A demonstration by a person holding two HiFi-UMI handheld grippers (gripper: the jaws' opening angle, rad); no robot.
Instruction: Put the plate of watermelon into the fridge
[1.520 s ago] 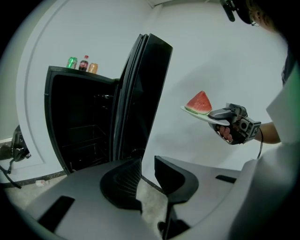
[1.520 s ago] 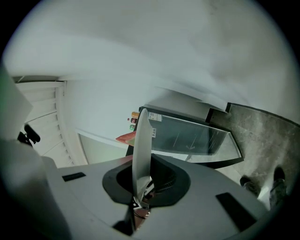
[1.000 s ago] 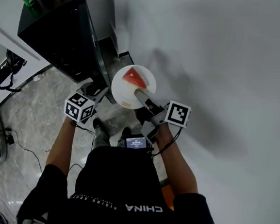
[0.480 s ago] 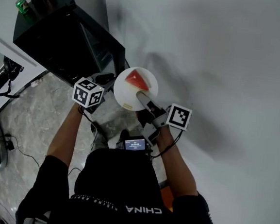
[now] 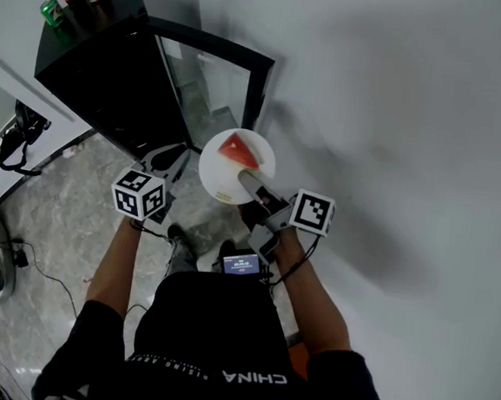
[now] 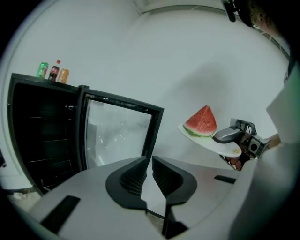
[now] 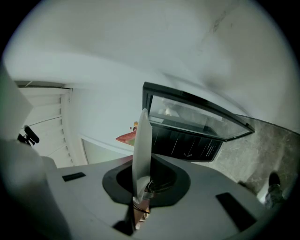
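Left gripper (image 5: 165, 156) is out front and tipped down a bit. Its fingers (image 6: 133, 176) have just been closing, now a thin gap with nothing between. Right gripper (image 5: 250, 184) is level, clamped on the plate (image 5: 221, 183) rim. Both forearms reach forward, elbows bent.

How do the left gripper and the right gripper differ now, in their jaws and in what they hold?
The right gripper is shut on the rim of the plate, carrying the watermelon slice; the left gripper has its jaws slightly apart, with nothing between them. The right gripper sits before the open fridge door; the left gripper is at the plate's left, nearer the fridge body. Both bear a marker cube.
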